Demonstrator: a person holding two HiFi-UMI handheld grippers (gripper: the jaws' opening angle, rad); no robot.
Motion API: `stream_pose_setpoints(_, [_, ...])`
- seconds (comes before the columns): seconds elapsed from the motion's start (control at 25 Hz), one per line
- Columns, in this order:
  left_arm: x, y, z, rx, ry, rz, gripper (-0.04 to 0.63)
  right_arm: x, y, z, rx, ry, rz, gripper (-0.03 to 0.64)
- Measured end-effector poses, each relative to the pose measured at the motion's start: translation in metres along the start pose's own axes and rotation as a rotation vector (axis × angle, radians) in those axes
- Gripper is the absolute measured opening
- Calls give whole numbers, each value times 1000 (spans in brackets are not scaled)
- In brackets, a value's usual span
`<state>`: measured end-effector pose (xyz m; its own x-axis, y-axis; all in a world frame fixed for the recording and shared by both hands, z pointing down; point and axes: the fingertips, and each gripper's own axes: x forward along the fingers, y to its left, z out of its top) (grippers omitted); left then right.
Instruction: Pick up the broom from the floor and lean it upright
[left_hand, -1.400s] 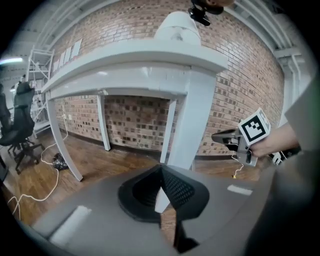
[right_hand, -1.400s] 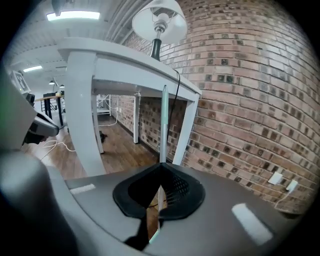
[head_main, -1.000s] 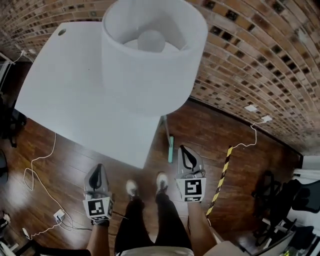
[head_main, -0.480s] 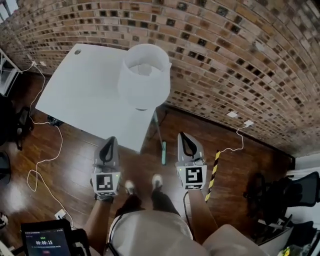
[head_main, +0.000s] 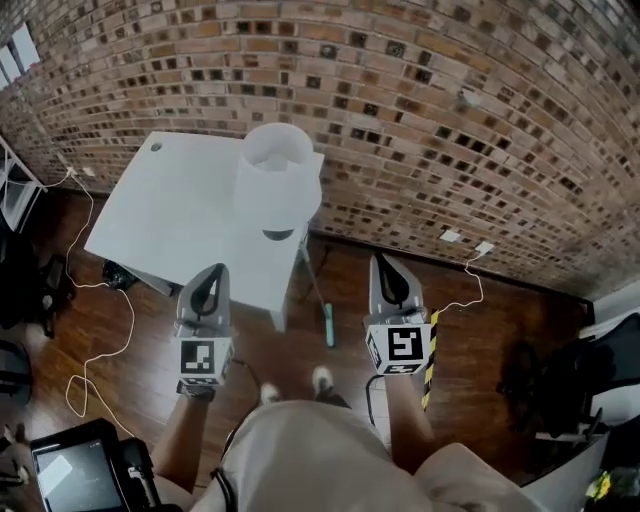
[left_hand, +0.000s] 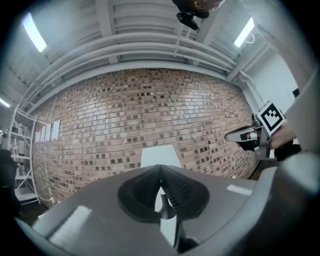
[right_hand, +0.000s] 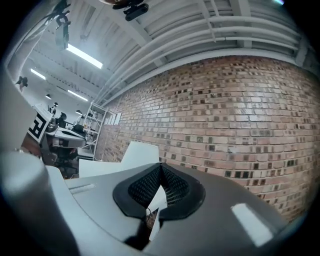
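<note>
The broom (head_main: 327, 322), a thin pole with a teal head, is by the white table's near corner between my two grippers and below them. I cannot tell whether it lies on the floor or leans on the table. My left gripper (head_main: 213, 271) is shut and holds nothing, left of the broom. My right gripper (head_main: 385, 261) is shut and empty too, right of the broom. In the left gripper view the left gripper (left_hand: 160, 170) points level at the brick wall, tips together. The right gripper (right_hand: 160, 166) in its own view does the same.
A white table (head_main: 170, 215) with a white lampshade (head_main: 278, 180) over it stands against the brick wall (head_main: 420, 120). Cables (head_main: 100, 330) trail on the wood floor at left. A yellow-black striped strip (head_main: 431, 368) lies at right, near a dark chair (head_main: 565, 390). A tablet (head_main: 80, 475) sits at lower left.
Both grippers have risen together and stayed shut and empty. The head view has climbed too: lamp, table and floor look smaller and farther. The broom stays by the table corner.
</note>
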<state>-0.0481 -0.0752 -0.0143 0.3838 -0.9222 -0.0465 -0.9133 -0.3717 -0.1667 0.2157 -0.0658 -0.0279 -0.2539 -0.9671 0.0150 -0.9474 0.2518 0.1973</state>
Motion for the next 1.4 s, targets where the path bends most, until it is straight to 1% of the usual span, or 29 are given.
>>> stream_pose_setpoints(0.08, [-7, 6, 0, -7, -6, 6, 0, -4, 6, 8, -20, -7, 12, 12])
stream_pose_setpoints(0.2, [-15, 9, -1, -18, -7, 7, 0, -12, 12, 11, -25, 1, 2, 12])
stream_pose_setpoints(0.36, [-25, 3, 4, 0, -15, -51, 0, -28, 25, 7, -12, 6, -40, 14])
stream_pose_setpoints(0.6, [-54, -11, -13, 1, 18, -129, 0, -69, 43, -7, 11, 43, -103, 12])
stream_pose_setpoints(0.76, [-72, -31, -16, 5, 35, -152, 0, -101, 32, -19, 34, 76, -132, 12])
stream_pose_setpoints(0.88, [-81, -48, -12, 15, 35, -164, 0, -126, 16, -20, 41, 72, -161, 12])
stream_pose_setpoints(1.0, [-103, -65, -9, 17, 38, -153, 0, -159, 11, -28, 53, 60, -177, 12])
stream_pose_setpoints(1.16, [-142, -93, 2, -3, 24, -111, 0, -214, 9, -33, 69, 39, -164, 12])
stream_pose_setpoints(1.28, [-176, -123, 6, -22, 18, -76, 0, -264, 3, -38, 77, 36, -151, 14])
stream_pose_setpoints(1.4, [-212, -159, 8, -30, 25, -64, 0, -309, -4, -39, 94, 39, -130, 14])
